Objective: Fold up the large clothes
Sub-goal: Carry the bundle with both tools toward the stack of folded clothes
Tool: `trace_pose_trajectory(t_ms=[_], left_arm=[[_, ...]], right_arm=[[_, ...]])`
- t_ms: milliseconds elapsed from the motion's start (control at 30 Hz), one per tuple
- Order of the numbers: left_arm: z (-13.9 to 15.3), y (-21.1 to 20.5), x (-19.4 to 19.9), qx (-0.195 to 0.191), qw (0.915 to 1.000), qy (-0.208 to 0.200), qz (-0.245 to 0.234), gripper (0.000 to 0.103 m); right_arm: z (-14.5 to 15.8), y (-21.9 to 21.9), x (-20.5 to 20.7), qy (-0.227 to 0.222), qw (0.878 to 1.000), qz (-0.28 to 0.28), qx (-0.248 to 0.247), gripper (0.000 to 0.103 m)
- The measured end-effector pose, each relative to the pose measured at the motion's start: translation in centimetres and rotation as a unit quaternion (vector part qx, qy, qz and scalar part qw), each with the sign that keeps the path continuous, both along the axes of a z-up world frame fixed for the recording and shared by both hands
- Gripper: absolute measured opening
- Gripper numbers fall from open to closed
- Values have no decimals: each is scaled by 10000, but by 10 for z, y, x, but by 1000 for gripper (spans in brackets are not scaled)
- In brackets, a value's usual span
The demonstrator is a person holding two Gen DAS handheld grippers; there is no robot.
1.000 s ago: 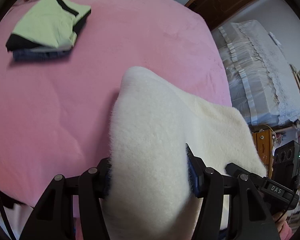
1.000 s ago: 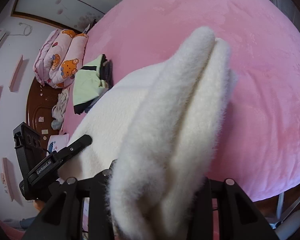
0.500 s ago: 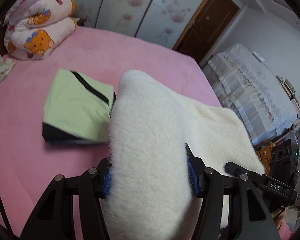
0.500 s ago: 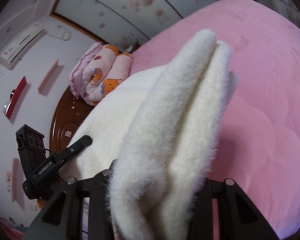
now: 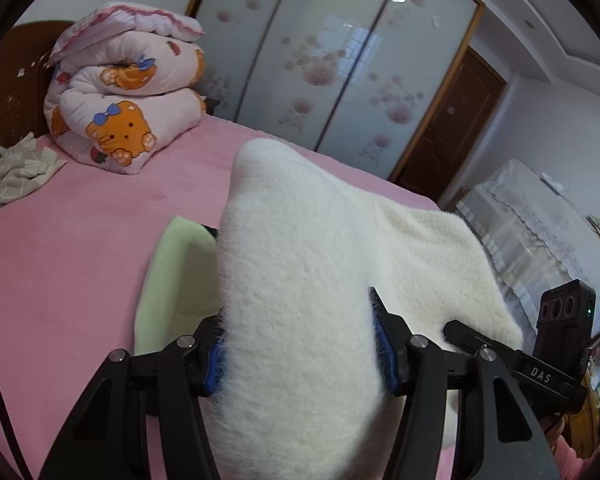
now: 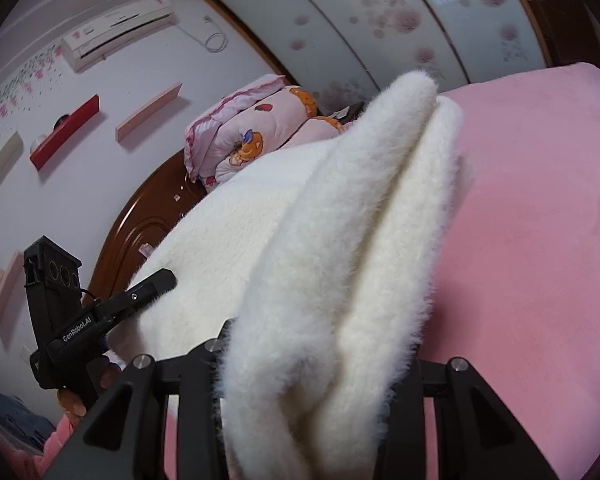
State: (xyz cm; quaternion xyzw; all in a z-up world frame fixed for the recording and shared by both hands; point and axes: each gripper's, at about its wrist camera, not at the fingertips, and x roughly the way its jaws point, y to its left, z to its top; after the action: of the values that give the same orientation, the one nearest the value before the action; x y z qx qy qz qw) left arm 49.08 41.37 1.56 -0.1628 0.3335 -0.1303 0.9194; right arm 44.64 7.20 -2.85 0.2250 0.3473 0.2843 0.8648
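Observation:
A folded white fluffy garment (image 5: pixel 300 280) is held between both grippers above the pink bed (image 5: pixel 60 248). My left gripper (image 5: pixel 300 356) is shut on its left end; the blue pads press into the fleece. My right gripper (image 6: pixel 320 364) is shut on its other end, where the garment (image 6: pixel 340 240) shows doubled layers. Each gripper appears in the other's view: the right one in the left wrist view (image 5: pixel 540 372), the left one in the right wrist view (image 6: pixel 100 316). A folded light green garment (image 5: pixel 172 276) lies on the bed just beneath and left of the white one, mostly hidden.
A rolled pink cartoon quilt (image 5: pixel 128 112) sits at the head of the bed by the wooden headboard (image 6: pixel 140 224). A grey-white crumpled cloth (image 5: pixel 8 176) lies at far left. Sliding wardrobe doors (image 5: pixel 340 72) stand behind. A covered piece of furniture (image 5: pixel 540 224) is to the right.
Both grippers have carried the white garment forward and tilted up toward the head of the bed. The green folded pile now lies close under the white garment, largely covered.

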Motion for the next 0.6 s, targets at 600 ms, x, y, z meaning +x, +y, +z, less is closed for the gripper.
trace_pose_trajectory(t_ms=[600], left_arm=[[-146,27,80,469,9976,-216,453,59]], right_arm=[[-174,43,104,236,9989,175,371,38]])
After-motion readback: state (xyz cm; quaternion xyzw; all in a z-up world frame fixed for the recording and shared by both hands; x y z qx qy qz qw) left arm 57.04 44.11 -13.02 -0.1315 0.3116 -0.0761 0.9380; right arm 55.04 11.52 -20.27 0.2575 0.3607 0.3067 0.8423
